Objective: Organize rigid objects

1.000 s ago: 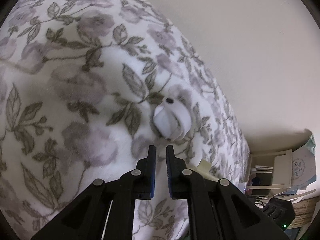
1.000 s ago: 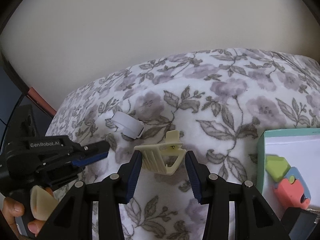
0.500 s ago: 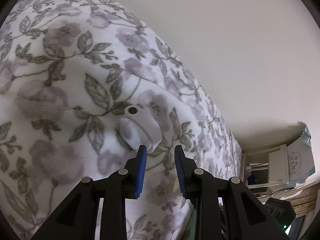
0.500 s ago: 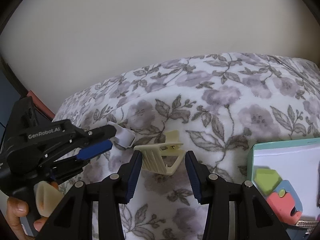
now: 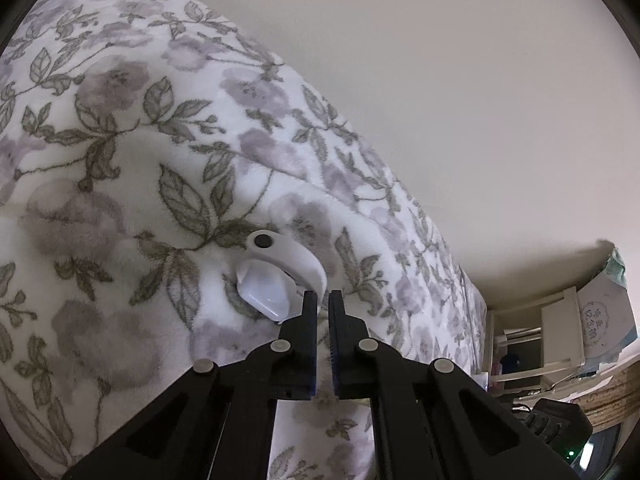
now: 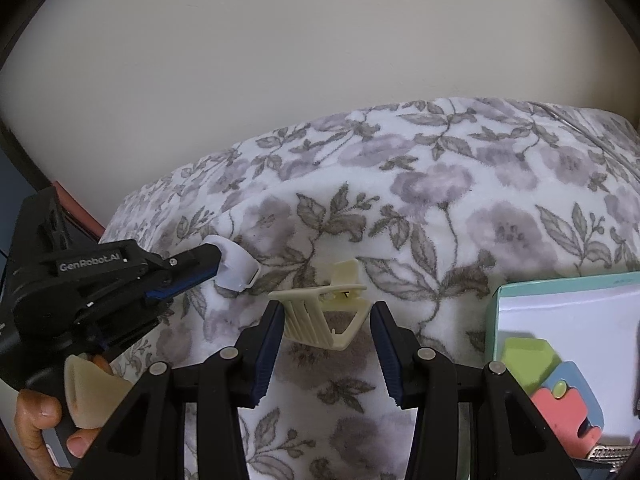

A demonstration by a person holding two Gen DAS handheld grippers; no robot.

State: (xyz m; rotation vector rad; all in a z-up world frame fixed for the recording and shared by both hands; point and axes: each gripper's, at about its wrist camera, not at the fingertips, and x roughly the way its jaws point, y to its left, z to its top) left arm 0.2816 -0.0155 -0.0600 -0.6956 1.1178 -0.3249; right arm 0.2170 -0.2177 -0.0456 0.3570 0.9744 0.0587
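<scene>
A white plastic clip-like object (image 5: 276, 276) with a black dot lies on the floral blanket (image 5: 120, 160). My left gripper (image 5: 323, 300) is shut on its near edge; this also shows in the right wrist view, where the left gripper's tips (image 6: 216, 262) pinch the white object (image 6: 238, 268). A cream hair claw clip (image 6: 320, 314) lies on the blanket between the fingers of my open right gripper (image 6: 326, 316), which do not touch it.
A teal box (image 6: 560, 284) at the right holds green, pink and blue pieces (image 6: 560, 400). A plain wall rises behind the bed. White shelving and clutter (image 5: 560, 340) stand past the bed's far end.
My left gripper opened, moved up to the white object and shut on its edge. My right gripper stayed open around the cream claw clip.
</scene>
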